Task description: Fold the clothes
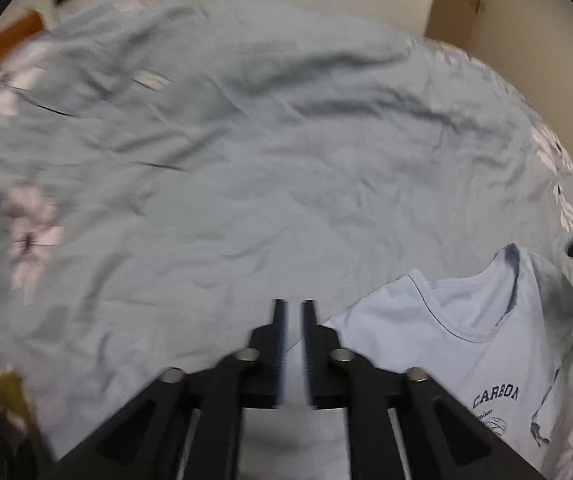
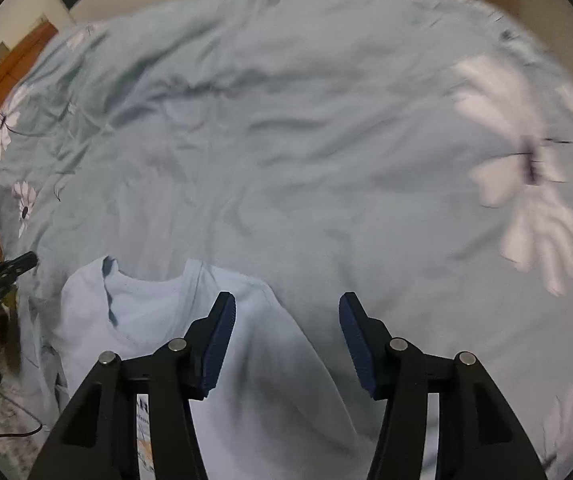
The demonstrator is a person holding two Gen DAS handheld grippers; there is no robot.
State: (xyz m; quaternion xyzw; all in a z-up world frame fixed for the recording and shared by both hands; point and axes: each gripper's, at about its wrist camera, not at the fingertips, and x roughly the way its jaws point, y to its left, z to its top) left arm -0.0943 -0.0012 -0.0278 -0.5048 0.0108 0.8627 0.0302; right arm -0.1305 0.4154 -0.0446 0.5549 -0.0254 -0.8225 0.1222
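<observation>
I see left gripper (image 1: 294, 308) angled steeply down, jaws parted narrowly, gripping nothing | right gripper (image 2: 286, 304) likewise angled, jaws wide, empty | pale blue T-shirt (image 2: 158, 312) lies soft, creased, near me on the wrinkled grey-blue floral bedsheet (image 2: 286, 140); printed chest lettering

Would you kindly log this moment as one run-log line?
task: fold clothes | T-shirt: flat on floral bedsheet | left gripper: narrow gap, empty | right gripper: open, empty
</observation>
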